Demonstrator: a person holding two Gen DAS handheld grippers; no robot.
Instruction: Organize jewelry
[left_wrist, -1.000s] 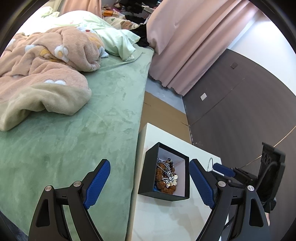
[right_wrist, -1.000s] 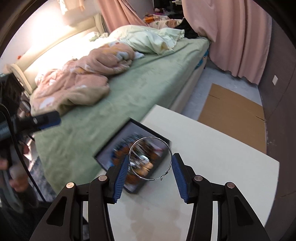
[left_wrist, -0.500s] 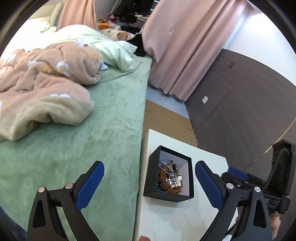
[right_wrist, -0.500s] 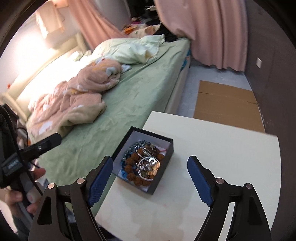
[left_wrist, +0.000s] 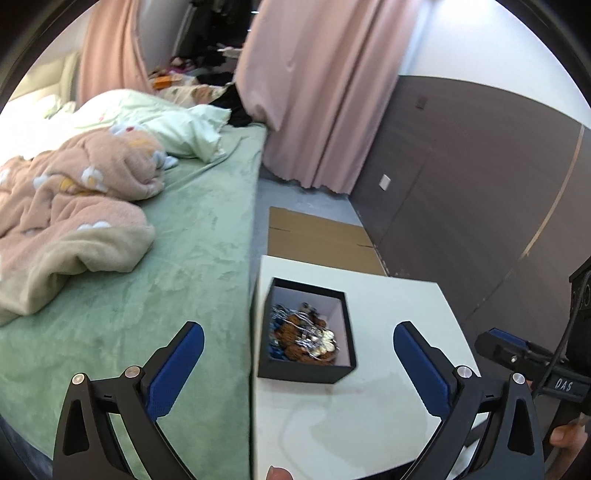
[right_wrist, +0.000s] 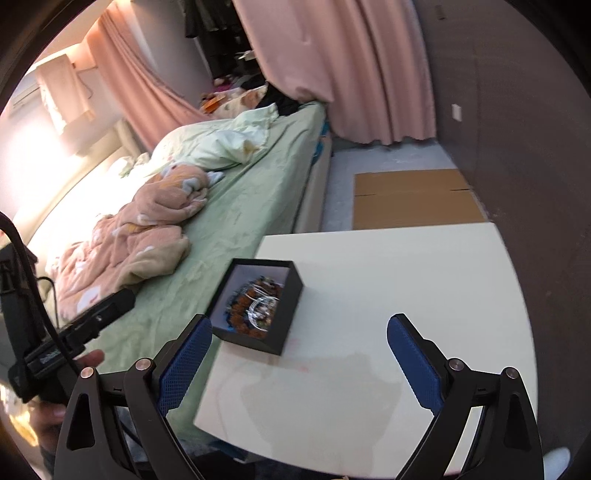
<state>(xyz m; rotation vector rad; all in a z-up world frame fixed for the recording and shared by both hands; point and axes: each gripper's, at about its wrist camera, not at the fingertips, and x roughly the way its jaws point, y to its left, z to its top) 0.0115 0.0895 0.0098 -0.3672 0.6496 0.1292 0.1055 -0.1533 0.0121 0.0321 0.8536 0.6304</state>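
Beside the green bed (left_wrist: 155, 266), a white table (right_wrist: 388, 288) carries the black jewelry box (right_wrist: 284, 314) — beads and bangle inside — lying ahead of both empty grippers, left gripper (left_wrist: 297, 354) and right gripper (right_wrist: 299, 343), jaws opening wide, the box left of the right's centre.

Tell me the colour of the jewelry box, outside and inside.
The jewelry box is black outside with a pale, whitish lining inside; it shows best in the left wrist view.
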